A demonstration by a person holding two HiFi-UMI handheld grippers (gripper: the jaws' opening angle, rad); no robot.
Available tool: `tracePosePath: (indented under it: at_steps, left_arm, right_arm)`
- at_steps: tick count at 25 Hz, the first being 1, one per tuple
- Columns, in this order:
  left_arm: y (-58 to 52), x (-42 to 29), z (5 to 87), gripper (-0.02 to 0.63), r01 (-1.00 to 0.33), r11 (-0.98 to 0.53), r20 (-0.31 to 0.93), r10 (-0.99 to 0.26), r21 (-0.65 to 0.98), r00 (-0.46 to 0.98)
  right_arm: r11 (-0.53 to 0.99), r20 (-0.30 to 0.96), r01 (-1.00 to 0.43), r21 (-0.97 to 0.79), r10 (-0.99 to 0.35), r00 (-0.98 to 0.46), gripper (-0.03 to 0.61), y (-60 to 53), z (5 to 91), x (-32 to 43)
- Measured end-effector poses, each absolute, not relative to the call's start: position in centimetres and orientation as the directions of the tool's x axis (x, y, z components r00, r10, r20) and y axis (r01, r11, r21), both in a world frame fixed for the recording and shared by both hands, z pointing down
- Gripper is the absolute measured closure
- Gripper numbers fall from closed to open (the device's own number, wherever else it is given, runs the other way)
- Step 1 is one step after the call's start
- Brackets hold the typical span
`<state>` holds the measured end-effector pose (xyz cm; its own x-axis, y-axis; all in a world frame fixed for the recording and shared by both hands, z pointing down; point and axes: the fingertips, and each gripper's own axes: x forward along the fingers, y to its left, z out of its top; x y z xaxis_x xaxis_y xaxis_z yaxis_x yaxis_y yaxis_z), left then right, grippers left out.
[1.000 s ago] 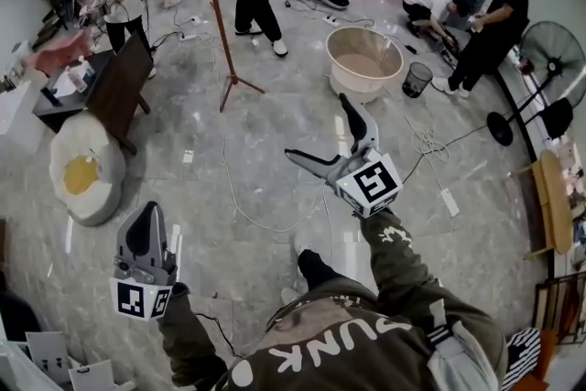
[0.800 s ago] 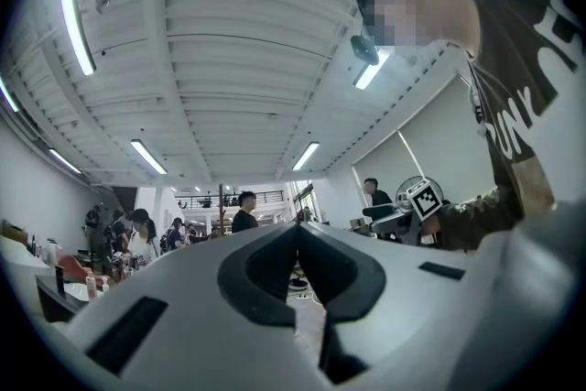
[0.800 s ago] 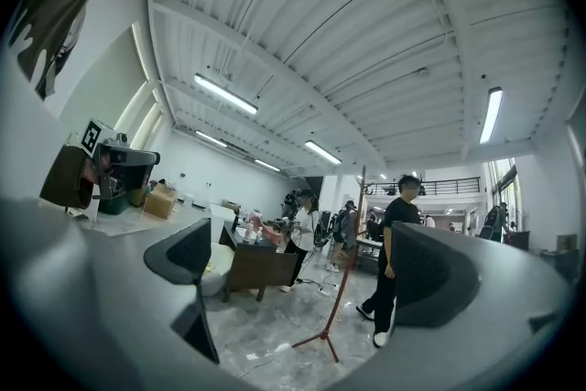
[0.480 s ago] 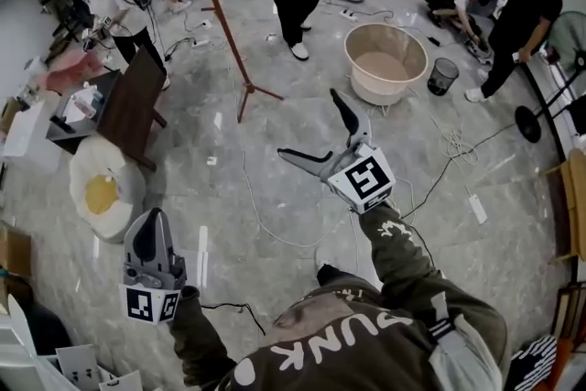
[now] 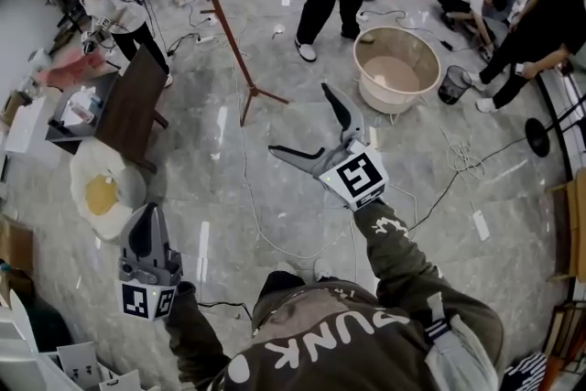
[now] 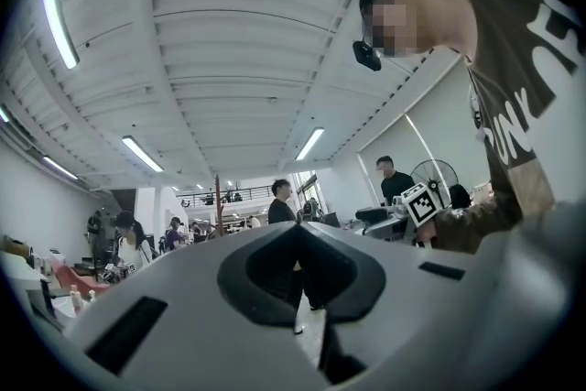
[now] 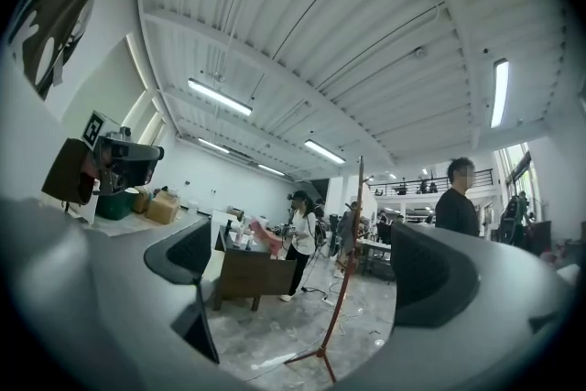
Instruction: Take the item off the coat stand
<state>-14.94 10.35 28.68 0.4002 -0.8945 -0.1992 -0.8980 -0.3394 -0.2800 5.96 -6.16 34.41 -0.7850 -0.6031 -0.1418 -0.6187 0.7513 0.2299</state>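
Two grippers are in play, and the right gripper (image 5: 298,118) is the one that matters. Its jaws are spread wide with nothing between them. The left gripper (image 5: 146,229) has its jaws pressed together, also empty, and it is held low, close to my body.

From the head view, the coat stand (image 5: 224,23) is ahead and to the left of the right gripper, well apart from it, on the far side of a bare stretch of floor (image 5: 275,188). The right gripper view has the pole almost centred in the open gap, so I judge this gripper is aimed at it and nearer.

The item (image 7: 346,229), a dark-greyish piece I cannot identify, hangs high on the upright pole. I think the approach must go forward and up.
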Motion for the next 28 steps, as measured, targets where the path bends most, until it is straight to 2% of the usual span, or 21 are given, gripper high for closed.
tracePosePath:
  at_steps: [9,21,28]
  left_arm:
    - [0.5,-18.1,30.4,0.609,-0.887,-0.382,-0.198,-0.878,-0.261,0.437]
    - [-12.9,-29.7,31.1,0.609,-0.877,-0.420,-0.230,-0.853,-0.232,0.469]
    - [-19.8,-33.6,31.1,0.609,-0.867,-0.444,-0.223,-0.843,-0.226,0.490]
  right_arm:
    - [0.726,-0.124,-0.648,0.230,-0.638,-0.760,-0.015,-14.8,35.1,3.7]
    - [0.684,-0.095,-0.677,0.271,-0.681,-0.726,-0.016,-26.1,33.2,-6.2]
    - [0.680,-0.086,-0.686,0.260,-0.691,-0.718,-0.015,-32.5,33.5,-10.4]
